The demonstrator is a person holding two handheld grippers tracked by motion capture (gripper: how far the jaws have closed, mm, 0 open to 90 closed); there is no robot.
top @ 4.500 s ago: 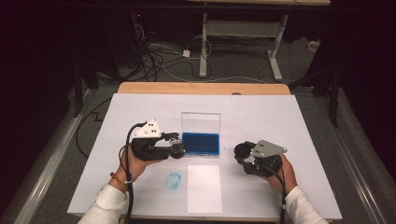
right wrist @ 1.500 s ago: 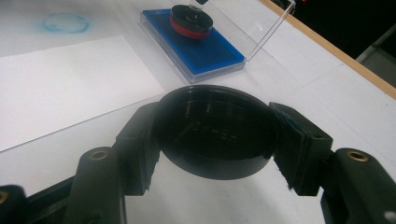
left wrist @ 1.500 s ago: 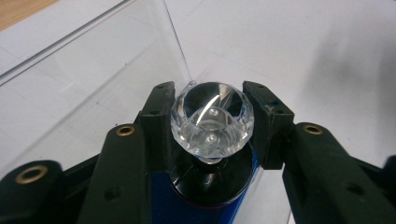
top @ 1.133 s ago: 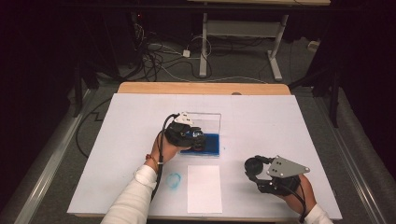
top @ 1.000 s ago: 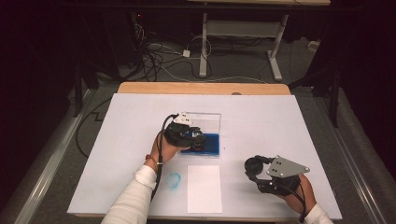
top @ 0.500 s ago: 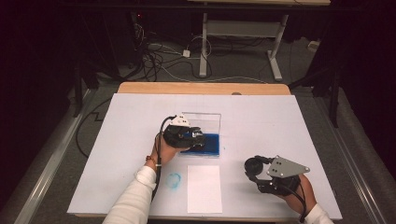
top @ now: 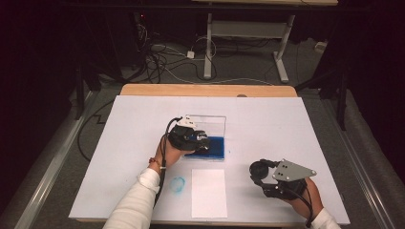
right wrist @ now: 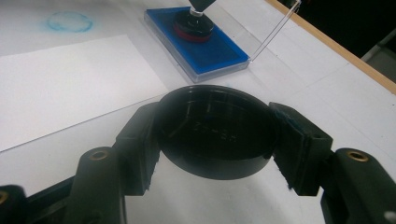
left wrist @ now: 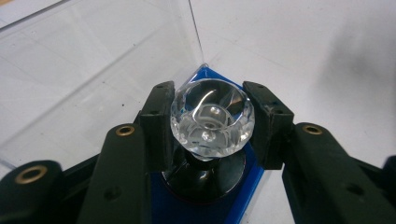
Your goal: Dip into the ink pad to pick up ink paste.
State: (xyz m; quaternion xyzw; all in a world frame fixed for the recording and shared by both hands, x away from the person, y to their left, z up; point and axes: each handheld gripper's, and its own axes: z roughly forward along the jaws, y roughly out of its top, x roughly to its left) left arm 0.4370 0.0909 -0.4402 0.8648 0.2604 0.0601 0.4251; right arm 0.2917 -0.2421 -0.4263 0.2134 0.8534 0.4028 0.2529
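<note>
A stamp with a clear faceted knob (left wrist: 212, 119) and a black round base (left wrist: 205, 179) stands on the blue ink pad (top: 217, 147). My left gripper (left wrist: 212, 125) is shut on the knob, one pad on each side, and in the high view it (top: 192, 139) hovers over the pad's left half. The pad's clear lid (top: 206, 125) stands upright behind it. My right gripper (right wrist: 217, 135) is shut on a black round cap (right wrist: 217, 133), held just above the table at the front right (top: 277, 176). In the right gripper view the stamp (right wrist: 194, 25) shows on the ink pad (right wrist: 215, 53).
A white sheet of paper (top: 208, 191) lies near the front edge, between the two hands. Left of it a faint blue ink ring (top: 177, 184) marks the white table cover (top: 286, 124). A wooden table edge (top: 205, 89) runs along the far side.
Since the oldest frame my left gripper has moved right onto the ink pad, and my right gripper has drawn back toward the front right. Over the last second both have kept still.
</note>
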